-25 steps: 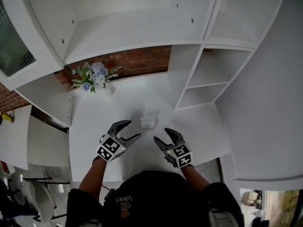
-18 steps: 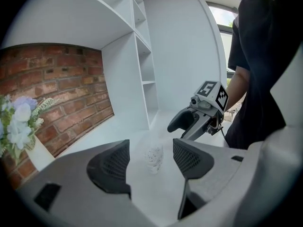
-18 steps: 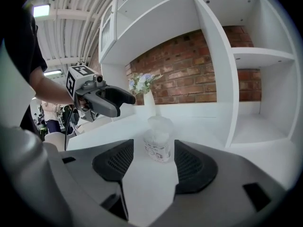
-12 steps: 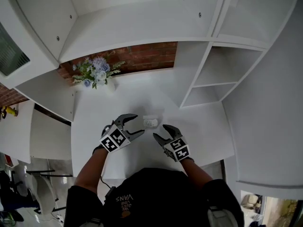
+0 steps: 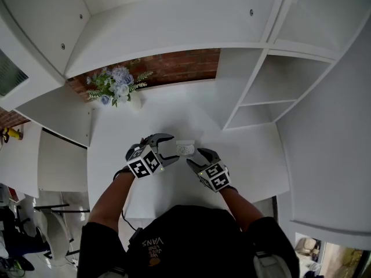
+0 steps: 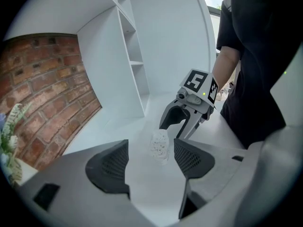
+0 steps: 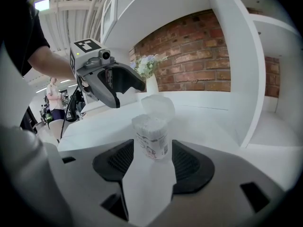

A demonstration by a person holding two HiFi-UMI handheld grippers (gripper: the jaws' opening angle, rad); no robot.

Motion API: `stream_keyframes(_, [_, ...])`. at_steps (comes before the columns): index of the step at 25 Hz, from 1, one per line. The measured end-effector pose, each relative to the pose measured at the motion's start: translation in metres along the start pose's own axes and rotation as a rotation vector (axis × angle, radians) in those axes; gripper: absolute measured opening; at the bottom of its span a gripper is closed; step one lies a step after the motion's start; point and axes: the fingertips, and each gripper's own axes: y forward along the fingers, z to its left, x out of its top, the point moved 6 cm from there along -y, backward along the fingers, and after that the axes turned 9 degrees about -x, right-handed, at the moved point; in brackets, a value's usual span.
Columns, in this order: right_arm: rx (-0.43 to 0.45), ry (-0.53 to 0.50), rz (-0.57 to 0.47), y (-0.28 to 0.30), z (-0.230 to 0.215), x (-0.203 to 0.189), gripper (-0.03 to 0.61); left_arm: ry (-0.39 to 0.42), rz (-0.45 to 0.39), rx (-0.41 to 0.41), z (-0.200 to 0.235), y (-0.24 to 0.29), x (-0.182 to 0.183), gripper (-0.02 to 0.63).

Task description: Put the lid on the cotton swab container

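The cotton swab container (image 5: 184,149) stands upright on the white table (image 5: 145,126), a small clear tub full of white swabs (image 7: 150,137). Its clear round lid (image 7: 158,108) shows just behind and above the tub's top, off the opening; whether it is hinged I cannot tell. My left gripper (image 5: 167,149) is at the tub's left, its jaws opening, and the tub (image 6: 158,145) sits just ahead of its tips, untouched. From the right my right gripper (image 5: 197,157) stands open, the tub just in front of its pads (image 7: 187,162).
A vase of blue and white flowers (image 5: 116,88) stands at the table's back left against a brick wall (image 5: 174,68). White shelf compartments (image 5: 261,106) rise at the right. A person (image 7: 54,98) stands far off in the room behind.
Both grippers have moved forward and inward, closing in on the container from either side. The container has stayed in place.
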Motion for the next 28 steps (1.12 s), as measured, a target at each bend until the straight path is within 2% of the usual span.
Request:
stream_keyframes(11, [0.013, -0.032, 0.004, 0.010, -0.005, -0.002, 0.204, 0.139, 0.128, -0.120, 0.002, 0.025, 0.006, 0.282])
stream_keyframes(18, [0.026, -0.035, 0.006, 0.012, -0.003, -0.004, 0.179, 0.179, 0.159, -0.148, -0.004, 0.032, 0.007, 0.282])
stream_keyframes(28, [0.025, -0.014, 0.007, 0.013, -0.003, -0.004, 0.179, 0.241, 0.206, -0.174, -0.017, 0.032, 0.007, 0.282])
